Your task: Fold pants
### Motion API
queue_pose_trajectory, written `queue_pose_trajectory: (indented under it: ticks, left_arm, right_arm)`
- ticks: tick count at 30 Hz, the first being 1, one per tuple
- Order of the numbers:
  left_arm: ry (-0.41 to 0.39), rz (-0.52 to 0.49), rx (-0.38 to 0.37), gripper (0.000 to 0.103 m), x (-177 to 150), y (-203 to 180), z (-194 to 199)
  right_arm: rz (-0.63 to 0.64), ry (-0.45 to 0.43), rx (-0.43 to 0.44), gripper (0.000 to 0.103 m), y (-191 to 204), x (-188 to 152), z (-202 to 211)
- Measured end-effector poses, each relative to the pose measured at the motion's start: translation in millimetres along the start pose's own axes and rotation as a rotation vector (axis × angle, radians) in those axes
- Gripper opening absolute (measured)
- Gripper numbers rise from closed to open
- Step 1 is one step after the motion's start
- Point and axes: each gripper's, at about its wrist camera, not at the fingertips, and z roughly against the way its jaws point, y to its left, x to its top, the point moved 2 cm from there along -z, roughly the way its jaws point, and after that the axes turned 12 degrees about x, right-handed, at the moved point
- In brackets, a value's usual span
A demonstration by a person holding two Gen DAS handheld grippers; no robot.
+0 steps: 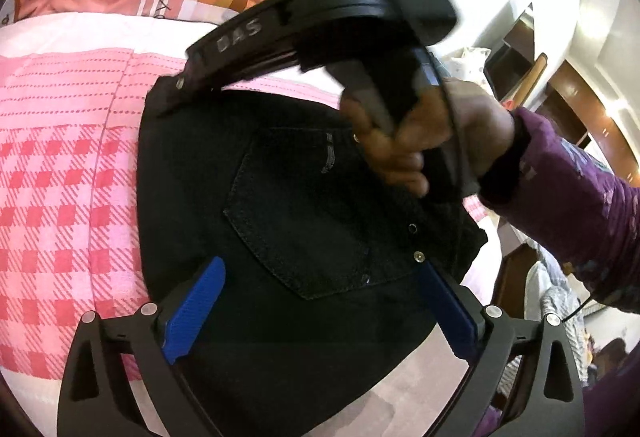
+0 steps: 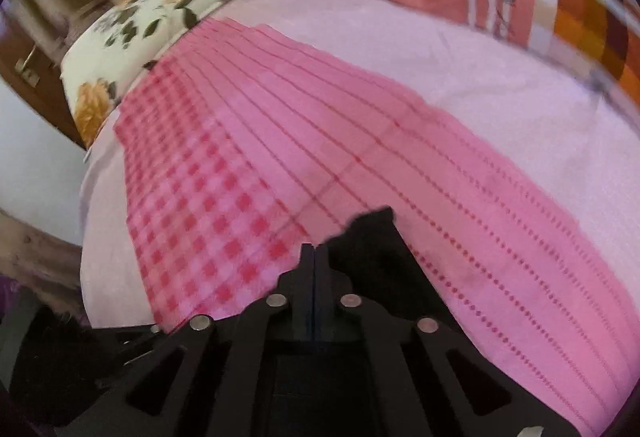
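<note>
Folding under way: black denim pants (image 1: pixel 304 205) partly gathered on the pink checked cloth (image 1: pixel 68 197).

Left gripper (image 1: pixel 320 313) hangs with blue-padded fingers (image 1: pixel 196 311) spread wide over the back-pocket area, holding nothing. Right gripper (image 2: pixel 315 257) has its jaws pressed together with black fabric bunched just beside the tips; the pinch itself is judged likely but cannot be confirmed. Pants lie as a compact dark block, seat uppermost, suggesting at least one fold made. Final fold and flattening appear outstanding; leg ends not visible.

A pink checked cloth (image 2: pixel 320 141) covers the bed beside a floral pillow (image 2: pixel 132 33).
</note>
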Motion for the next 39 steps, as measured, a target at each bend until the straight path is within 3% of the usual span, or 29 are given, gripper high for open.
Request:
queue_pose_trajectory:
  ticks: [6, 8, 10, 11, 12, 13, 15, 17, 19, 22, 25, 27, 30, 33, 35, 37, 39]
  left_arm:
    - [-0.006, 0.006, -0.009, 0.097, -4.6, -2.7, -0.6]
    - [-0.009, 0.018, -0.02, 0.097, -4.7, -1.2, -0.8]
    - [-0.011, 0.023, -0.025, 0.097, -6.3, -0.3, -0.1]
    - [-0.012, 0.023, -0.025, 0.097, -6.7, -0.3, -0.2]
    - [-0.013, 0.025, -0.025, 0.097, -7.1, 0.2, -0.2]
    - [-0.015, 0.024, -0.024, 0.097, -7.4, 0.2, -0.4]
    - [-0.013, 0.019, -0.019, 0.097, -6.8, 0.8, -0.9]
    - [-0.017, 0.023, -0.024, 0.097, -7.5, 1.1, -0.4]
    - [-0.021, 0.034, -0.035, 0.099, -7.8, 3.0, -0.5]
    - [-0.022, 0.025, -0.03, 0.1, -7.7, 4.3, -1.3]
    - [-0.025, 0.012, -0.018, 0.1, -8.7, 1.2, -0.9]
    - [-0.025, 0.008, -0.015, 0.1, -8.2, -0.4, -0.8]
    - [-0.024, 0.008, -0.01, 0.1, -7.6, -2.4, -0.8]
    - [-0.029, 0.013, -0.015, 0.101, -7.1, -2.3, -1.2]
    - [-0.031, 0.019, -0.019, 0.102, -6.5, -1.7, -2.2]
    - [-0.031, 0.017, -0.014, 0.102, -6.2, -1.9, -3.1]
    - [-0.03, 0.006, -0.004, 0.102, -6.6, -3.7, -3.4]
  right_arm:
    - [-0.081, -0.071, 0.066, 0.0, -16.6, 3.6, 6.1]
    - [-0.088, -0.121, 0.037, 0.0, -17.3, 7.5, 12.2]
    - [-0.124, -0.147, 0.084, 0.0, -25.9, 8.5, 19.7]
    - [-0.113, -0.154, 0.033, 0.001, -26.6, 9.3, 22.4]
    - [-0.104, -0.146, -0.084, 0.009, -28.6, 11.3, 23.1]
    - [-0.131, -0.123, -0.181, 0.009, -37.6, 13.0, 21.4]
    - [-0.239, -0.193, -0.063, 0.009, -56.3, 10.6, 37.0]
    - [-0.196, -0.286, 0.036, 0.009, -44.2, 9.7, 59.6]
    - [-0.142, -0.244, 0.068, 0.009, -26.1, 10.3, 58.9]
    - [-0.087, -0.104, 0.108, 0.009, -2.5, 3.0, 33.2]
    - [-0.12, -0.08, -0.022, 0.0, -17.3, -5.4, 19.2]
    - [-0.176, -0.111, -0.175, 0.011, -39.7, -7.6, 26.6]
    - [-0.295, -0.278, 0.022, 0.011, -53.9, -18.6, 61.2]
    - [-0.228, -0.337, 0.024, 0.011, -32.2, -30.9, 87.1]
    - [-0.19, -0.333, 0.108, 0.011, -13.3, -40.9, 87.9]
    - [-0.136, -0.252, 0.089, 0.012, 2.1, -49.2, 70.4]
    - [-0.169, -0.21, 0.035, 0.0, -6.1, -55.6, 54.1]
